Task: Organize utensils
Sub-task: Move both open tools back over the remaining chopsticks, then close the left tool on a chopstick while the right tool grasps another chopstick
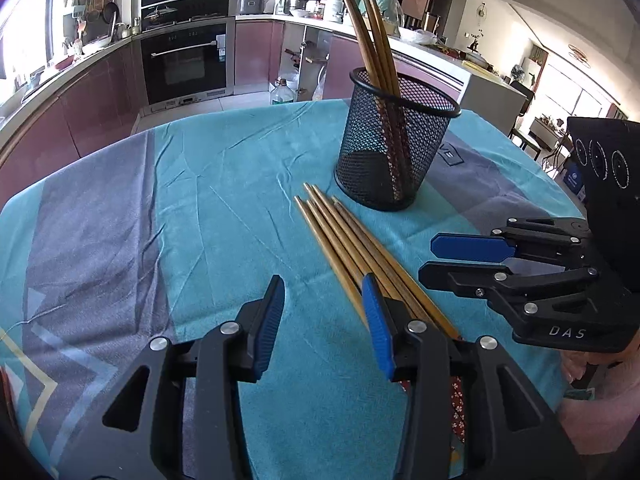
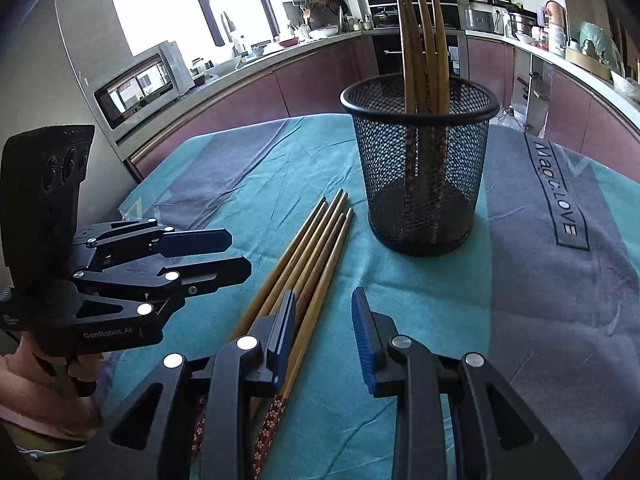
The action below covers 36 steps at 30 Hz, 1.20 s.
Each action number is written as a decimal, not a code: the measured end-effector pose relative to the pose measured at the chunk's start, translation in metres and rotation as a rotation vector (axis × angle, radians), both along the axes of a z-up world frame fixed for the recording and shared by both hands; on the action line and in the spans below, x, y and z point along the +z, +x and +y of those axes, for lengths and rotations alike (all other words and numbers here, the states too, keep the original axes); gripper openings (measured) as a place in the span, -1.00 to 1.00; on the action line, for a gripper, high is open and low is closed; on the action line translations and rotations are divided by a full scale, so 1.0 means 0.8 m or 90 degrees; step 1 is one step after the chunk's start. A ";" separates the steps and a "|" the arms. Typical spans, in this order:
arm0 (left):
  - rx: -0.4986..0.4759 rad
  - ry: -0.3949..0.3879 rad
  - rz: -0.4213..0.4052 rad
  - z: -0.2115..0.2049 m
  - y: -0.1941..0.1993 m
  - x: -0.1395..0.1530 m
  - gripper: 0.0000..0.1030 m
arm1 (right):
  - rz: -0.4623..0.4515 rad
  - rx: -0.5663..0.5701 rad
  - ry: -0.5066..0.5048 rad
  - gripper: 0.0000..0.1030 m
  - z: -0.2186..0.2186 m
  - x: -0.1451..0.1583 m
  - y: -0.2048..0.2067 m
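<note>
Several wooden chopsticks [image 1: 344,240] [image 2: 316,248] lie bundled on the turquoise cloth, tips toward a black mesh cup [image 1: 396,140] [image 2: 420,168]. Several more chopsticks [image 1: 372,36] [image 2: 420,40] stand upright in that cup. My left gripper [image 1: 322,284] hovers low over the cloth and is open. The bundle runs under its right finger, and nothing sits between the pads. My right gripper [image 2: 324,296] is also open, with the bundle passing under its left finger. Each gripper shows in the other's view: the right one [image 1: 430,260] right of the bundle, the left one [image 2: 240,254] left of it.
A turquoise and grey cloth [image 1: 224,184] [image 2: 532,264] covers the table, whose far edge lies just behind the cup. Beyond it are kitchen counters, an oven [image 1: 186,64] and a microwave [image 2: 140,84]. A hand in a pink sleeve [image 2: 44,392] holds the left gripper.
</note>
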State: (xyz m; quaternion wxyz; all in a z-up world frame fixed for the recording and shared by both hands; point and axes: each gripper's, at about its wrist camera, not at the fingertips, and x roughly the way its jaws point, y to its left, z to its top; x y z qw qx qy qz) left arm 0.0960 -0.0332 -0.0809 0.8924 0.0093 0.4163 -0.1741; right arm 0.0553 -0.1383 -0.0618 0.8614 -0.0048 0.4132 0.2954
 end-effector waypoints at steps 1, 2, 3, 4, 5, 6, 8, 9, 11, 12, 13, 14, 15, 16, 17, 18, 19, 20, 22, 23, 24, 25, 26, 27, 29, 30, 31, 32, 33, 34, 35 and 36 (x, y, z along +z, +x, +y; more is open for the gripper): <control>-0.002 -0.002 0.005 -0.001 -0.002 -0.004 -0.22 | 0.003 0.000 -0.001 -0.47 0.000 -0.002 0.000; -0.003 -0.004 0.009 -0.002 -0.003 -0.007 -0.22 | 0.005 -0.001 -0.003 -0.47 0.001 -0.004 -0.001; -0.003 -0.004 0.011 -0.005 -0.005 -0.009 -0.22 | 0.009 -0.003 -0.004 -0.47 0.000 -0.006 -0.001; -0.003 -0.004 0.012 -0.006 -0.006 -0.011 -0.22 | 0.010 -0.003 -0.005 -0.47 0.000 -0.007 -0.002; -0.002 -0.004 0.013 -0.008 -0.006 -0.012 -0.22 | 0.011 -0.004 -0.006 -0.47 0.000 -0.009 -0.003; -0.003 -0.006 0.015 -0.008 -0.007 -0.013 -0.22 | 0.011 -0.005 -0.008 -0.47 -0.001 -0.010 -0.003; -0.002 -0.003 0.017 -0.010 -0.008 -0.015 -0.22 | 0.012 -0.006 -0.013 -0.47 0.001 -0.011 -0.004; -0.002 0.002 0.015 -0.011 -0.009 -0.015 -0.22 | 0.013 -0.006 -0.013 -0.47 0.000 -0.013 -0.005; -0.001 0.009 0.016 -0.013 -0.007 -0.016 -0.22 | 0.015 -0.006 -0.013 -0.47 0.000 -0.014 -0.005; -0.001 0.010 0.016 -0.015 -0.008 -0.015 -0.23 | 0.014 -0.006 -0.014 -0.47 0.000 -0.014 -0.005; 0.000 0.010 0.015 -0.015 -0.008 -0.016 -0.23 | 0.012 -0.005 -0.018 -0.47 0.001 -0.014 -0.006; 0.000 0.011 0.015 -0.016 -0.008 -0.015 -0.23 | 0.010 -0.005 -0.021 -0.47 0.003 -0.014 -0.006; 0.000 0.013 0.015 -0.016 -0.008 -0.015 -0.22 | 0.008 -0.005 -0.024 -0.47 0.005 -0.013 -0.006; 0.001 0.015 0.014 -0.016 -0.008 -0.015 -0.20 | 0.007 -0.005 -0.026 -0.47 0.009 -0.014 -0.006; 0.002 0.017 0.014 -0.016 -0.008 -0.015 -0.20 | 0.005 -0.005 -0.027 -0.47 0.010 -0.014 -0.006; 0.002 0.019 0.013 -0.016 -0.008 -0.015 -0.19 | 0.005 -0.005 -0.028 -0.47 0.010 -0.015 -0.007; 0.002 0.020 0.013 -0.017 -0.008 -0.015 -0.19 | 0.004 -0.006 -0.029 -0.47 0.011 -0.015 -0.007; 0.002 0.020 0.013 -0.017 -0.008 -0.016 -0.19 | 0.004 -0.007 -0.030 -0.47 0.010 -0.016 -0.007; 0.002 0.021 0.013 -0.018 -0.008 -0.016 -0.19 | 0.005 -0.008 -0.031 -0.47 0.012 -0.016 -0.007; 0.001 0.023 0.013 -0.019 -0.008 -0.016 -0.19 | 0.005 -0.009 -0.033 -0.47 0.013 -0.016 -0.006; 0.001 0.024 0.012 -0.019 -0.008 -0.017 -0.19 | 0.005 -0.010 -0.036 -0.48 0.014 -0.017 -0.006; 0.001 0.025 0.012 -0.019 -0.008 -0.017 -0.19 | 0.004 -0.011 -0.040 -0.49 0.015 -0.017 -0.006; 0.000 0.024 0.012 -0.018 -0.008 -0.017 -0.21 | 0.003 -0.011 -0.043 -0.51 0.015 -0.017 -0.007; -0.001 0.024 0.012 -0.018 -0.009 -0.017 -0.24 | 0.003 -0.013 -0.045 -0.55 0.016 -0.018 -0.007; -0.001 0.023 0.013 -0.016 -0.009 -0.017 -0.25 | 0.003 -0.015 -0.047 -0.58 0.015 -0.018 -0.006; -0.001 0.022 0.013 -0.014 -0.010 -0.018 -0.25 | 0.004 -0.016 -0.046 -0.59 0.015 -0.018 -0.006; 0.000 0.021 0.014 -0.013 -0.009 -0.018 -0.26 | 0.004 -0.017 -0.046 -0.59 0.014 -0.018 -0.005; 0.002 0.021 0.015 -0.011 -0.009 -0.018 -0.26 | 0.005 -0.017 -0.046 -0.60 0.013 -0.018 -0.005; 0.004 0.021 0.016 -0.010 -0.008 -0.019 -0.27 | 0.005 -0.018 -0.047 -0.60 0.013 -0.018 -0.005; 0.006 0.020 0.018 -0.009 -0.007 -0.019 -0.28 | 0.005 -0.018 -0.047 -0.60 0.013 -0.018 -0.005; 0.007 0.016 0.020 -0.008 -0.007 -0.020 -0.29 | 0.005 -0.019 -0.048 -0.60 0.013 -0.018 -0.005; 0.008 0.011 0.023 -0.007 -0.005 -0.020 -0.30 | 0.005 -0.019 -0.048 -0.60 0.013 -0.018 -0.004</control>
